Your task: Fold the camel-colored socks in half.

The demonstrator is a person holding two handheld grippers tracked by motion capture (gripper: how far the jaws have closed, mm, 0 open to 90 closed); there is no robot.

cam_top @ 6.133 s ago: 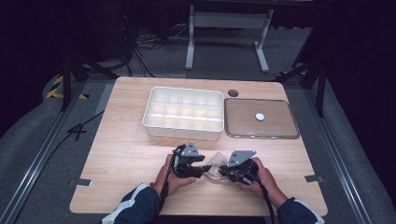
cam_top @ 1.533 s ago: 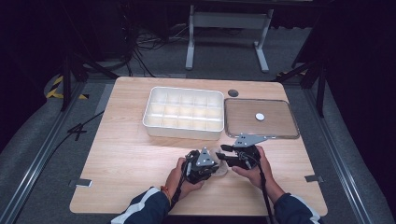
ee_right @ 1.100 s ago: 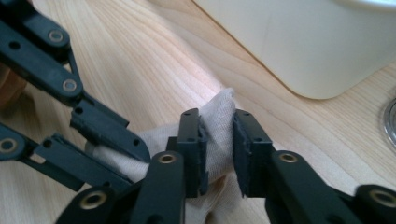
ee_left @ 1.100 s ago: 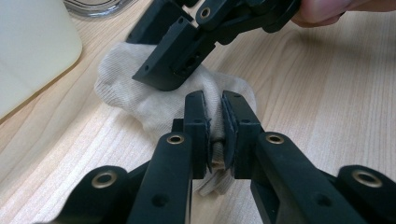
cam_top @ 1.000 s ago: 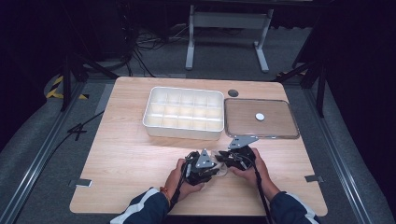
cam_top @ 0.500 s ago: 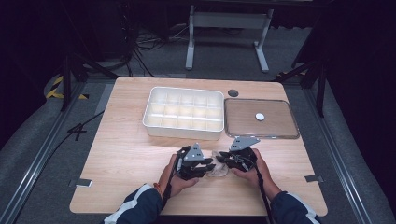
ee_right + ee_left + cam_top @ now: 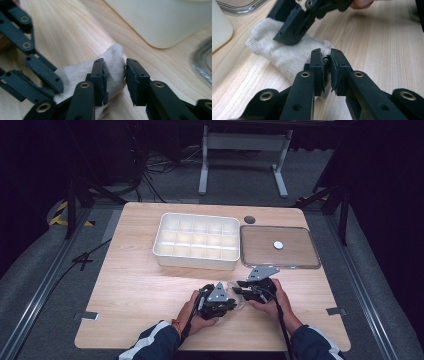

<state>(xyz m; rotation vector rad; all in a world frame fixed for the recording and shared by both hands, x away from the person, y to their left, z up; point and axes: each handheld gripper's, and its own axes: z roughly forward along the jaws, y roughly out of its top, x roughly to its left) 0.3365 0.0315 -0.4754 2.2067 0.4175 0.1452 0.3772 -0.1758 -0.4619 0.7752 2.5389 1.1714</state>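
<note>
A white sock (image 7: 287, 56) lies on the near bench (image 7: 135, 285) between 2 tongs. The left tongs (image 7: 326, 63) pinch its edge nearly closed; the right tongs (image 7: 113, 72) clamp its other end (probably to stretch or fold it).

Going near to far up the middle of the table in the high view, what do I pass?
Left gripper and right gripper at the white sock → white compartment tray → small dark round disc near the far table edge.
</note>
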